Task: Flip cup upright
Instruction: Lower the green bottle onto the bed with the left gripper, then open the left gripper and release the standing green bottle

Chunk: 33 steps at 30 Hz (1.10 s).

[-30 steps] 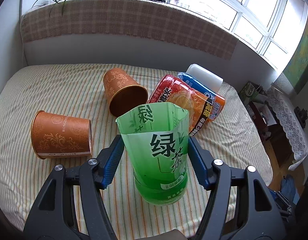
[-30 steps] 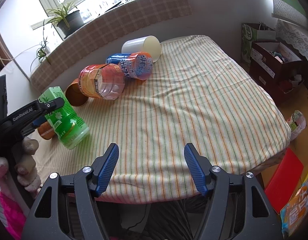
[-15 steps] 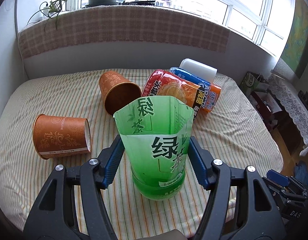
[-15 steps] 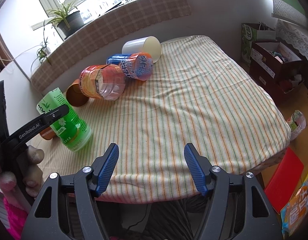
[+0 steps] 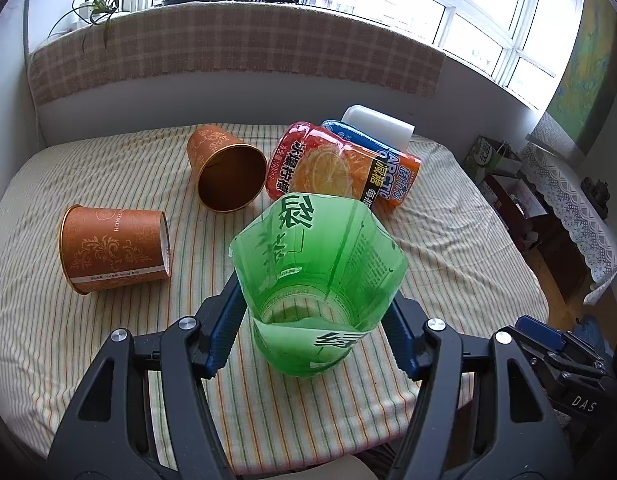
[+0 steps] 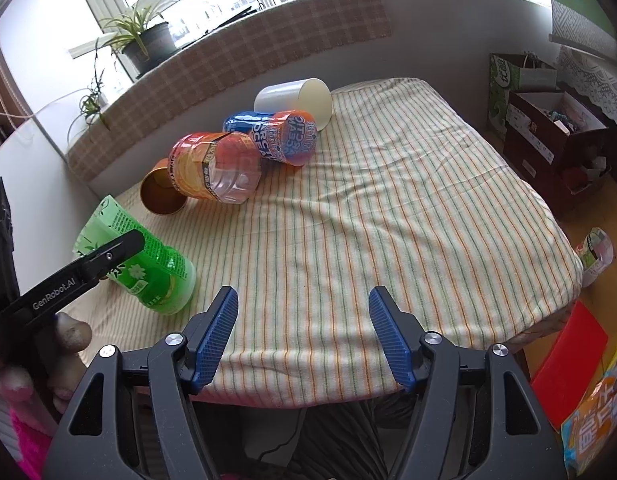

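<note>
Left wrist view: the left gripper (image 5: pixel 314 322) is clamped on a green cup (image 5: pixel 316 280), a cut-off green drink bottle, its blue pads pressed on either side of the lower body. The cup stands nearly upright, open mouth up and tipped slightly toward the camera, base on the striped cloth (image 5: pixel 448 248) near the table's front edge. Behind it lie two brown paper cups on their sides: one (image 5: pixel 114 250) to the left with its mouth facing left, one (image 5: pixel 226 174) farther back with its mouth facing the camera. To the right of that, a red-orange cup (image 5: pixel 320 164), a blue-orange cup (image 5: pixel 392 172) and a white cup (image 5: pixel 378 122) lie side by side, touching. Bare cloth stretches to the right of the green cup as far as the table edge.

Right wrist view: the right gripper (image 6: pixel 302 332) hangs with its blue pads well apart, holding nothing, above the front edge of the table. The green cup (image 6: pixel 156 264) stands at far left, leaning a little, with the other gripper's black arm across it. Only one brown cup (image 6: pixel 162 194) shows here. The right half of the cloth is open; boxes (image 6: pixel 548 120) stand on the floor beyond the right edge.
</note>
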Available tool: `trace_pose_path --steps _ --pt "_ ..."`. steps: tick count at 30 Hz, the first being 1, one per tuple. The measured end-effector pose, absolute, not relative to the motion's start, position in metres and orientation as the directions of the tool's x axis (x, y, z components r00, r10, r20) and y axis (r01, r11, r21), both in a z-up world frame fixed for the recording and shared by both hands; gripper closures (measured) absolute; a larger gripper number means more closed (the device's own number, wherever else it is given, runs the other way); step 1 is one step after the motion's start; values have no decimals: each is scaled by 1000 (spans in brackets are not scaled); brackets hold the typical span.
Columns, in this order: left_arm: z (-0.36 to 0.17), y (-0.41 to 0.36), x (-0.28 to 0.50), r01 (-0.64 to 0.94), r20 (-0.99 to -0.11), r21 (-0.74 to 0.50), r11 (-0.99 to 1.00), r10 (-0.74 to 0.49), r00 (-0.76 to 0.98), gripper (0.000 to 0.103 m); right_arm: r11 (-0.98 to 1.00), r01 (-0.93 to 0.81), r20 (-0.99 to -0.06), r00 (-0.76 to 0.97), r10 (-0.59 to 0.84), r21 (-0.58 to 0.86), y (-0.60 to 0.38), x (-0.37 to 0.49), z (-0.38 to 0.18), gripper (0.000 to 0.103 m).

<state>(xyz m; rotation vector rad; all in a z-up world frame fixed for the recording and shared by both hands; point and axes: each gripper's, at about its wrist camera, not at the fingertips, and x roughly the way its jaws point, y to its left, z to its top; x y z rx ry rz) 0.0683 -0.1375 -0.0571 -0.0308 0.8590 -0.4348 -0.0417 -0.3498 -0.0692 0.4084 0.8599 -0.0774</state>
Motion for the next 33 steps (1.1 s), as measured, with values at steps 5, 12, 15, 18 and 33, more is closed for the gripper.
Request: trace_pose_path --steps 5,12,15,18,33 --pt "-57 -134 65 366 -727 -217 905 -400 558 35 922 223 -748 656 97 315 -346 -42 -68 36" --pt "-57 -130 61 385 -732 -235 893 -423 534 20 925 216 -744 661 98 314 -343 -42 -66 36" --pt "-59 -125 56 389 -737 -235 890 -425 525 19 926 210 -741 664 99 312 -341 -42 -65 36" --pt "-60 -117 51 381 -745 -242 892 -422 517 19 929 203 -737 669 101 311 -339 -41 -63 36" --pt "-3 -58 0 217 -550 -127 968 -251 797 5 962 128 -641 765 60 242 -317 -41 -30 31"
